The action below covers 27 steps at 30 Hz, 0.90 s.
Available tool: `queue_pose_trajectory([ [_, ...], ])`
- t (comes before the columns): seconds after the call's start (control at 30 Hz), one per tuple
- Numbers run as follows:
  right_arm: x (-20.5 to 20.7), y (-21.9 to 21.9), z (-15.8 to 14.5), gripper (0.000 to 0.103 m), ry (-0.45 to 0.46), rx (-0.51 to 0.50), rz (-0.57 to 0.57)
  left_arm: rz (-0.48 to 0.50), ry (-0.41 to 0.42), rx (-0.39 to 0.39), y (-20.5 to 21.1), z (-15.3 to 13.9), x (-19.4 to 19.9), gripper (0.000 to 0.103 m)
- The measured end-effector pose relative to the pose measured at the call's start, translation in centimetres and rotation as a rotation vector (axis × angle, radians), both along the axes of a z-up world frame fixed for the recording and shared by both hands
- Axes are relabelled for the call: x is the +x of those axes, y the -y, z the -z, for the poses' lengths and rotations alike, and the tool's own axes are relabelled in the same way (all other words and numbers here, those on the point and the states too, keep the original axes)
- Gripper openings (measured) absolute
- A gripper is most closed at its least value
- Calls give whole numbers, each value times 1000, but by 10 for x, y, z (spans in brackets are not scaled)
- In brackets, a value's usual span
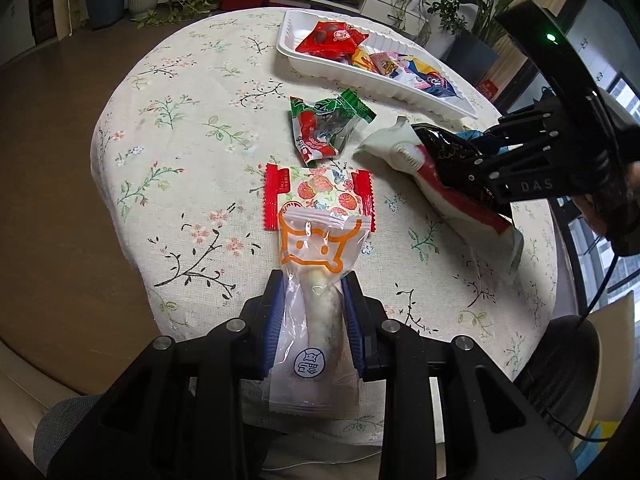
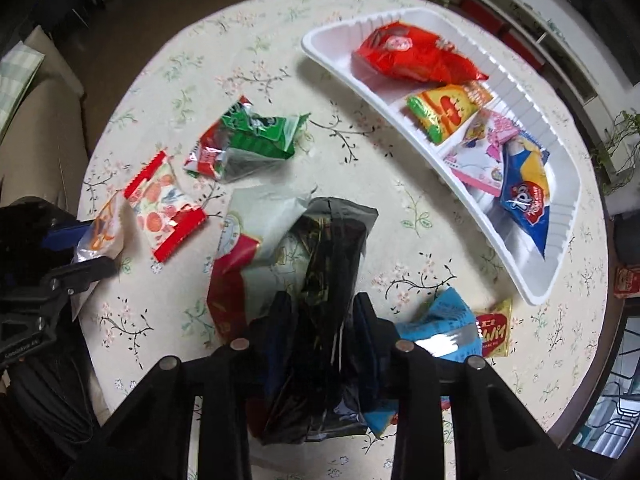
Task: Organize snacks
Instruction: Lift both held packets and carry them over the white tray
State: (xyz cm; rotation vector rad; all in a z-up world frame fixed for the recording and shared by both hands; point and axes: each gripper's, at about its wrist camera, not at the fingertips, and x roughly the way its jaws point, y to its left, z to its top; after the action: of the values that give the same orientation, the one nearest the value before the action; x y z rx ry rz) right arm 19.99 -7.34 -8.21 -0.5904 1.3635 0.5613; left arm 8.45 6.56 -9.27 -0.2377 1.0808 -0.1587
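My left gripper (image 1: 314, 284) is shut on a clear packet with an orange cat outline (image 1: 316, 248), held just above the tablecloth. It also shows at the left edge of the right wrist view, left gripper (image 2: 86, 250). My right gripper (image 2: 323, 300) points straight down, its pads pressed on both sides of a black foil packet (image 2: 336, 240). That packet lies partly over a white and red bag (image 2: 256, 216). In the left wrist view the right gripper (image 1: 460, 164) grips the black packet (image 1: 434, 146) at the right. A white tray (image 2: 532, 296) holds several snack packets.
Loose on the round flowered table: a green and red packet (image 1: 324, 128), a strawberry-print packet with red ends (image 1: 320, 192), a blue packet (image 2: 444, 324) and a small yellow and red packet (image 2: 496, 332). The tray (image 1: 288, 28) sits at the far side. Potted plants and a low shelf stand beyond.
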Motion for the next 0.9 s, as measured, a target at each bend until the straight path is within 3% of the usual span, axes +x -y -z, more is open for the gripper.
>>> queue_pose_trajectory([
  [0.1, 7, -3, 16, 34, -52, -83, -17, 2, 2, 6, 1, 0, 0, 26],
  [0.23, 12, -4, 17, 34, -57, -79, -9, 2, 2, 3, 0, 0, 0, 26],
  [0.33, 11, -5, 18, 23, -59, -54, -9, 3, 3, 0, 0, 0, 1, 26],
  [0.4, 9, -6, 18, 22, -51, -47, -5, 3, 2, -2, -1, 1, 1, 26],
  [0.6, 1, 5, 11, 20, -31, 31, 55, -6, 2, -37, -6, 1, 1, 26],
  [0.9, -6, 42, -24, 20, 63, 206, 176, -32, 23, -116, -15, -4, -4, 25],
])
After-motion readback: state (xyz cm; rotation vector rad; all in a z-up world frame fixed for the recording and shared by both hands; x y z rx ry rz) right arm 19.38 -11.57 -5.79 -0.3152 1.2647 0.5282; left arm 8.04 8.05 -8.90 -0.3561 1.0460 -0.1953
